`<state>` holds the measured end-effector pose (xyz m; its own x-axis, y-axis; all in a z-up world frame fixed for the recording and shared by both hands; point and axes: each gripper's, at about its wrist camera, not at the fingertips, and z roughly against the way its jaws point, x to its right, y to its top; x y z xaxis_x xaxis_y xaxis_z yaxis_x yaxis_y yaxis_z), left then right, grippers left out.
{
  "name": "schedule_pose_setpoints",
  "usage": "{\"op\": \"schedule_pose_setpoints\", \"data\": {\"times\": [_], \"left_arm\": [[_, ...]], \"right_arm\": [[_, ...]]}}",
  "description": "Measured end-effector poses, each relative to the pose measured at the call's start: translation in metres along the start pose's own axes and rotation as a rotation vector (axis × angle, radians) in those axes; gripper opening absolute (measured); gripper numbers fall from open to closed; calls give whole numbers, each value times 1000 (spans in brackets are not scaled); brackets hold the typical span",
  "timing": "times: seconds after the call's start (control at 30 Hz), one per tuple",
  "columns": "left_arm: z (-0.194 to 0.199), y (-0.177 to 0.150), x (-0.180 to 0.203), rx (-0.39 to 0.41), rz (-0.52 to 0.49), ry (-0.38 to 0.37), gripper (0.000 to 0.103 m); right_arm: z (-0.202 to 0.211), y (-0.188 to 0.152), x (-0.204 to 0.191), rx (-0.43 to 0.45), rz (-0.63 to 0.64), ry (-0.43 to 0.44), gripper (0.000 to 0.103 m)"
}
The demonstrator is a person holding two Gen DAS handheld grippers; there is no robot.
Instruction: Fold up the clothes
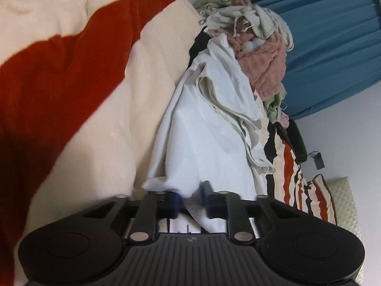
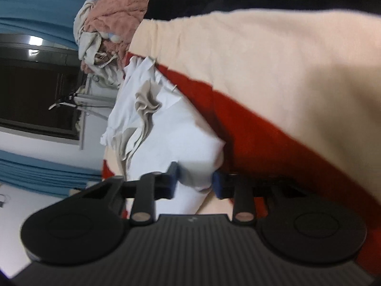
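From my left wrist camera, my left gripper (image 1: 193, 200) has its 2 blue-padded fingers (image 1: 175, 203) pinched close on a bottom edge of the thin white cotton garment (image 1: 202, 143), with a narrow fold of the cloth running between the pads; I take that as a grasp on one corner, so that I can lift and spread the piece rather than drag it. The garment lies on the soft blanket with broad cream and rust-red stripes (image 1: 71, 71), which serves as my folding surface. Beyond it sits the heap of unfolded laundry, topped by a fuzzy pink knitted piece (image 1: 264, 64) and some crumpled beige cloth (image 1: 247, 19), kept to one side so it stays out of the working area. A blue curtain (image 1: 333, 35) hangs behind. From my right wrist camera, my right gripper (image 2: 195, 181) straddles another bulging edge of the same white garment (image 2: 176, 131), with its blue pads (image 2: 172, 181) set wider apart; the cloth fills the gap and seems to touch both pads, so I read this as a looser grasp on a thicker bunch. The striped blanket (image 2: 285, 83) runs along one side here and the pink piece (image 2: 119, 7) lies farther off. Holding 2 separate edges, I judge, lets me stretch the garment flat before the first fold, which is not yet made.
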<state>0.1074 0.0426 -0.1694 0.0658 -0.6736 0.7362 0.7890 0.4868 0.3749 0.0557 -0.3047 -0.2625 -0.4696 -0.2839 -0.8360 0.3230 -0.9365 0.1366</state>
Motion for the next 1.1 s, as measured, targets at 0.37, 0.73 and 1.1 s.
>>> {"op": "schedule_pose_setpoints", "data": {"times": [0.37,0.73,1.1], "left_arm": [[59,-5,26,175,-87,-152,3],[167,-57,53,289,-208,-280,3],[245,-129,40,328,-240,-290,3]], "right_arm": [[32,2,-22,77,136,139,8],[144,-32,-29,149,298,317,8],[229,-84,-13,206,444,297,8]]}}
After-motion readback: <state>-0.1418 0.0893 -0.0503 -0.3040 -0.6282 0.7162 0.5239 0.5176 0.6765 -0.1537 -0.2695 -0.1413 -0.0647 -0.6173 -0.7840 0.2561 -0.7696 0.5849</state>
